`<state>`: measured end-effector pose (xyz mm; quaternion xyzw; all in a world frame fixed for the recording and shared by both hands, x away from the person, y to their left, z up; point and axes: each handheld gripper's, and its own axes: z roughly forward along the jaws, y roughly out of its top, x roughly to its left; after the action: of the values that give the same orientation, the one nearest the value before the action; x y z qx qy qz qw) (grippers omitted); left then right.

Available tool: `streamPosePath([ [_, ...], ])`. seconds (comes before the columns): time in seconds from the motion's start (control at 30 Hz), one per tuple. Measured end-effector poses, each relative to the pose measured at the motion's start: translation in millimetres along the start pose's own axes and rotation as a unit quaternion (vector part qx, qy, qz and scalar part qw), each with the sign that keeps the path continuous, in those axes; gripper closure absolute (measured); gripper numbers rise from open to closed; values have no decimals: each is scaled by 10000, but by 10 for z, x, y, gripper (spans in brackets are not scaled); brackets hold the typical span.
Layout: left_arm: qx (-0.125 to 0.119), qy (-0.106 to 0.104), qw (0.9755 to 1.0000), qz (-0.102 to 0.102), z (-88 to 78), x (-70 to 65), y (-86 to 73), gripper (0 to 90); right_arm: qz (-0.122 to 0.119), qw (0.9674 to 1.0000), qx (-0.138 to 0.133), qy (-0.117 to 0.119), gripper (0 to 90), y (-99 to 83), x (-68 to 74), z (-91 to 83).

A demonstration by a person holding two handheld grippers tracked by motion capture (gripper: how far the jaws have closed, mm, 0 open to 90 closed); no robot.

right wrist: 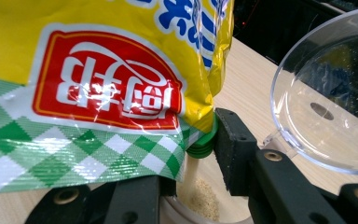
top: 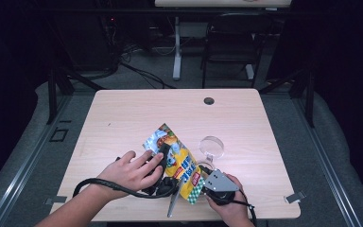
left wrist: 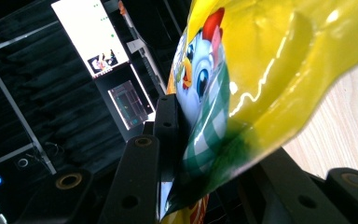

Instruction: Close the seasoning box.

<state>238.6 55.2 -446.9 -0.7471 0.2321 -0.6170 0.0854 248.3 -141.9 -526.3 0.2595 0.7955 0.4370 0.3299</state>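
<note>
I'm mid-pour. The left gripper (top: 163, 150) is pinching the upper part of the yellow chicken-seasoning pouch (top: 179, 163), which is tipped w/ its green spout (right wrist: 203, 142) pointing down over the jar (right wrist: 200, 200). The pouch is off the table (top: 123, 113), hanging between my two hands near the front edge. The right gripper (top: 207, 174) has its jaws either side of the jar and, as far as I can judge, pressed on its wall to hold it steady; one pad is hidden behind the pouch. In the right gripper view a thin stream of pale powder runs from spout to jar, w/ a little already at the bottom. To do this well I'd keep the spout centred over the mouth, hold the tilt gentle so the flow doesn't surge, avoid squeezing the pouch harder, and keep the jar dead upright. The risk is powder spilling past the rim. Count: 1 pouch, 1 spout, 1 jar, 1 clear round lid (top: 211, 145) lying flat just beyond the jar, and 2 grippers.
</note>
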Motion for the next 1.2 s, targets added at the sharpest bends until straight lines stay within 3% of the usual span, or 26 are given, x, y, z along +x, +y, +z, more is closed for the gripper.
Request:
streamPosePath([
  [0.27,43,-21,9999,118,-4,26,17,748,83,10000,0,56,708,-10,-23,1],
  [0.5,-4,17,9999,142,-2,43,25,749,110,9999,-49,95,708,-16,-26,4],
  [0.6,-77,49,9999,54,0,50,24,751,99,9999,-35,43,708,-10,-32,-8],
  [0.73,-17,37,9998,171,-8,78,33,752,156,9998,-65,70,708,-7,-39,-20],
  [0.77,-74,47,9999,87,-3,70,32,752,166,9998,-54,66,708,-7,-41,-23],
  [1.2,-26,57,9998,202,-6,92,54,773,192,9998,-40,87,707,-13,-53,-26],
])
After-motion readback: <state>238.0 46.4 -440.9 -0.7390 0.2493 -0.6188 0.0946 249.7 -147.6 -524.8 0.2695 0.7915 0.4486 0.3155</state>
